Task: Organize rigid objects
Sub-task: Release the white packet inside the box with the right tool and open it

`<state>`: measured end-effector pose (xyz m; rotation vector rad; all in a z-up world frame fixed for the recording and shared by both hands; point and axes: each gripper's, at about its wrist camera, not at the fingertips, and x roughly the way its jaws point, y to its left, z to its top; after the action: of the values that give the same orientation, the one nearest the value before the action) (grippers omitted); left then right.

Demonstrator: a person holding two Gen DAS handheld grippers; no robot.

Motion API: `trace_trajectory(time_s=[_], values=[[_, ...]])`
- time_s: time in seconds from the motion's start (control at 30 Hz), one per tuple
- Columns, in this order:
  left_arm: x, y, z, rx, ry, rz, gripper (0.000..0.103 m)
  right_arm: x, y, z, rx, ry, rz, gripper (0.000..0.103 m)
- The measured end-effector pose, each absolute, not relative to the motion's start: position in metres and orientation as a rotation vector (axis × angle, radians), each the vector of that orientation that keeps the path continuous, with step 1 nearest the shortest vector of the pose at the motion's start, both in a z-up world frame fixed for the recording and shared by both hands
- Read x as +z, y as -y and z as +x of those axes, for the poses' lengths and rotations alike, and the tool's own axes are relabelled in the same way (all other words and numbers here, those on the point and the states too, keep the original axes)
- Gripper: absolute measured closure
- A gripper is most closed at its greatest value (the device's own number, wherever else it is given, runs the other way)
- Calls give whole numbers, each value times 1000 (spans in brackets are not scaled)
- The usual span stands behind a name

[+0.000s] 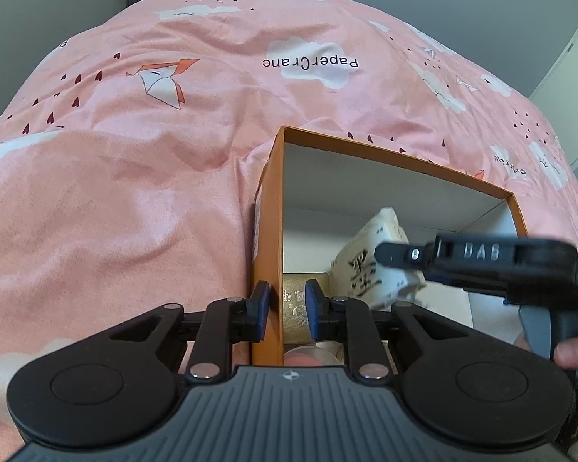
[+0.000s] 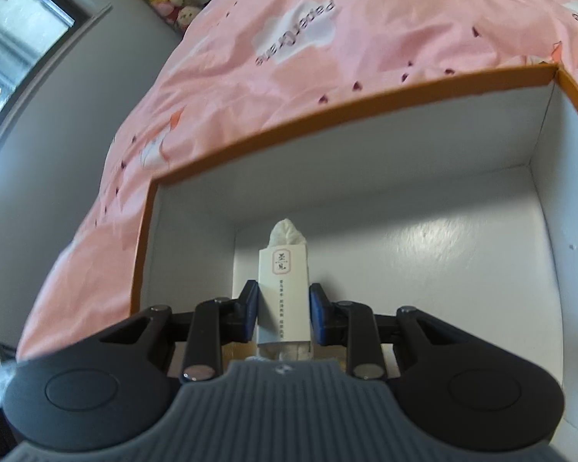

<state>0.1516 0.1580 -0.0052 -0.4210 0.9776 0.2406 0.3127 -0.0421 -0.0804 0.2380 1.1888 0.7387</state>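
While the left tool straddles the orange cardboard box wall, the right tool clamps a paper-sleeved white packet.

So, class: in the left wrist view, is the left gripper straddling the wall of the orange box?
Yes, the left gripper has one blue-padded finger outside the orange box wall and the other inside, with the wall edge running between them.
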Motion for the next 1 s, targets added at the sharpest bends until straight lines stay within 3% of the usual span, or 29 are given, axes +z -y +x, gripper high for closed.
trace_trajectory(time_s=[0.5, 0.93, 1.0], values=[[-7, -164, 159, 254, -980, -431, 88, -88, -8, 331, 698, -1107, 240, 76], [-10, -166, 160, 256, -984, -436, 88, -127, -1, 357, 734, -1296, 551, 75], [-9, -166, 160, 257, -984, -437, 88, -127, -3, 356, 718, -1294, 510, 69]])
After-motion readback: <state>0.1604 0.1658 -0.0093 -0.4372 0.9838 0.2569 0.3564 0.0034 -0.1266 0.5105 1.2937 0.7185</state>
